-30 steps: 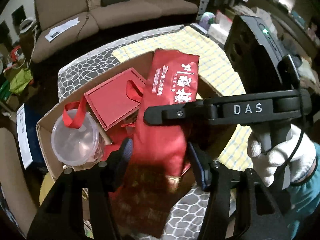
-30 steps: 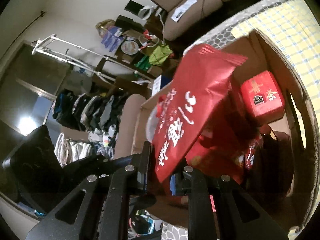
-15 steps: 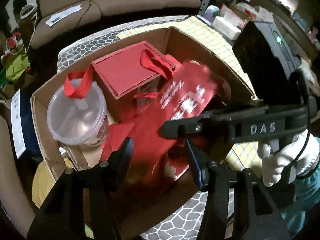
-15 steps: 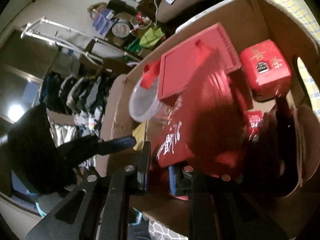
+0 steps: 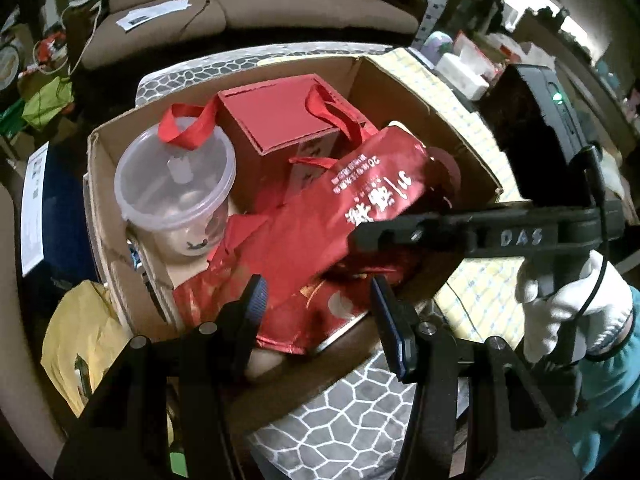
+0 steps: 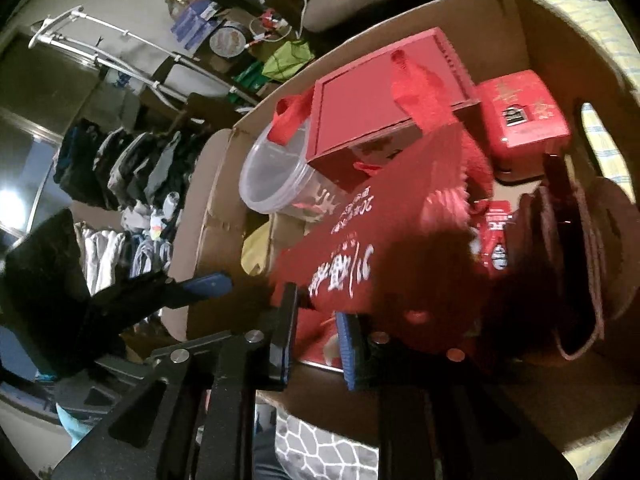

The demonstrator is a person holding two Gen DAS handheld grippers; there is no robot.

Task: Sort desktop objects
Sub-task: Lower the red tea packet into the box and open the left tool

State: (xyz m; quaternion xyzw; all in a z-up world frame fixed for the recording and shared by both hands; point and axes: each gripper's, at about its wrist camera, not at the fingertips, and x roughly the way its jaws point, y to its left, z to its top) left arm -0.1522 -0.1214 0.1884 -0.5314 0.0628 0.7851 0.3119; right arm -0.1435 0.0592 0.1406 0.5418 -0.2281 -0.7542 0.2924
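A long red bag with white characters [image 5: 360,200] [image 6: 360,240] lies slanted inside the cardboard box [image 5: 400,84], across other red packets. My left gripper [image 5: 318,300] hovers open over the bag's near end, its pads clear of it. My right gripper [image 6: 316,332] reaches in from the right, where the left wrist view shows its black finger [image 5: 400,236]. Its jaws are opening, with the bag's corner loose between them. The box also holds a clear lidded tub [image 5: 172,184], a red gift box with ribbon handles [image 5: 280,116] and a red tin [image 6: 520,116].
A brown woven basket [image 6: 580,240] and a small red packet [image 6: 496,240] sit at the box's right end. A yellow bag [image 5: 80,340] lies left of the box and a checked cloth [image 5: 460,120] on its right. Sofa [image 5: 280,4] behind; clothes rack [image 6: 120,152].
The red bag came down from above the box and now lies inside it. Both grippers sank toward the box. The right jaws parted slightly.
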